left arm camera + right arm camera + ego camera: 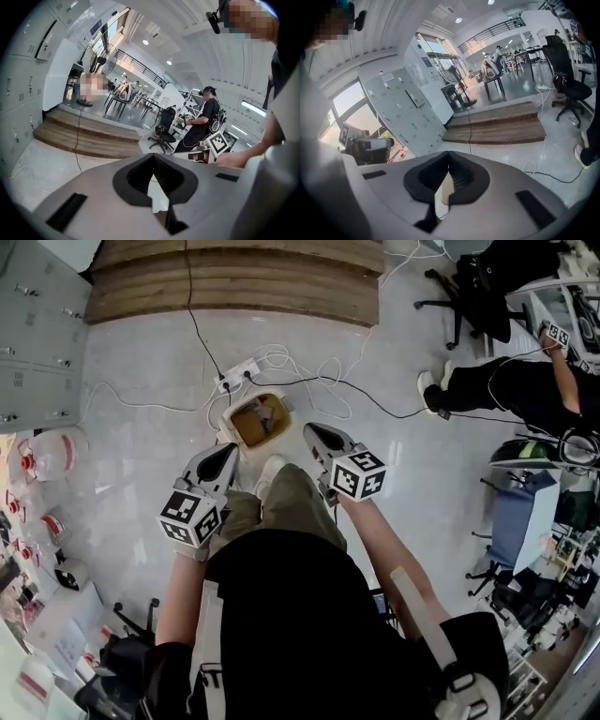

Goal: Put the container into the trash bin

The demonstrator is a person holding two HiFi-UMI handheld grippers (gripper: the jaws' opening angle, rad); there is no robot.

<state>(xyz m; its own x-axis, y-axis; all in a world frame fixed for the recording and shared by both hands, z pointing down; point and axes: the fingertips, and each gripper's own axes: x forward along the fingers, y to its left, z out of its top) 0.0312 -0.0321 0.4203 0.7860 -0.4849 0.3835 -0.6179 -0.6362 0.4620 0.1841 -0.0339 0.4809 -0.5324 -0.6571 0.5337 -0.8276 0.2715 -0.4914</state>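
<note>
Brown-lined bin (246, 430) on floor by our feet, container (265, 414) seemingly inside | left gripper (231, 450), right gripper (310, 430) both closed, empty | held clear; nothing left to carry, we judged.

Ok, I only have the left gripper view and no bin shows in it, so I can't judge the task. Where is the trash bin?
Observer: In the head view the trash bin stands on the floor just ahead of the person's shoe.
Operator: Anything in it?
Observer: A pale item lies inside; I cannot tell what it is.
Operator: And the right gripper?
Observer: The right gripper is shut, with nothing between its jaws.
</note>
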